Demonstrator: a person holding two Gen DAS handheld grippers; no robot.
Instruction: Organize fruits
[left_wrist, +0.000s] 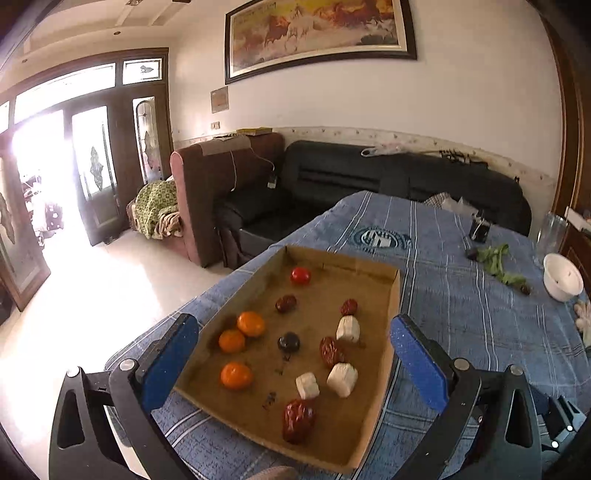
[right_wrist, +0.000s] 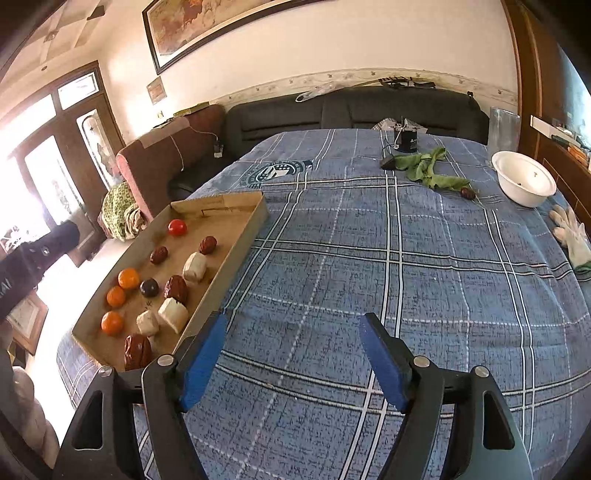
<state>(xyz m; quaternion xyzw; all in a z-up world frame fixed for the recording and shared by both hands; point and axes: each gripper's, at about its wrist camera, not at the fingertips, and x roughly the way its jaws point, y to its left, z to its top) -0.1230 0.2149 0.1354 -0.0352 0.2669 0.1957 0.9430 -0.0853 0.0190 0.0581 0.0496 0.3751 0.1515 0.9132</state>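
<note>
Three orange tangerines (left_wrist: 236, 374), one red tomato (left_wrist: 300, 275) and white chunks (left_wrist: 342, 379) dot a brown cardboard tray (left_wrist: 380, 373) on a blue plaid cloth (right_wrist: 369, 258).

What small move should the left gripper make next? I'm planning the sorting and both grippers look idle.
Probably lower the open left gripper over the near red date at the front of the cardboard tray. It holds nothing, and that date lies closest. The right gripper hangs open over bare cloth.

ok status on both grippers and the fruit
Left gripper open over the cardboard tray. Right gripper open over bare tablecloth. Fruit untouched, nothing blocking.
</note>
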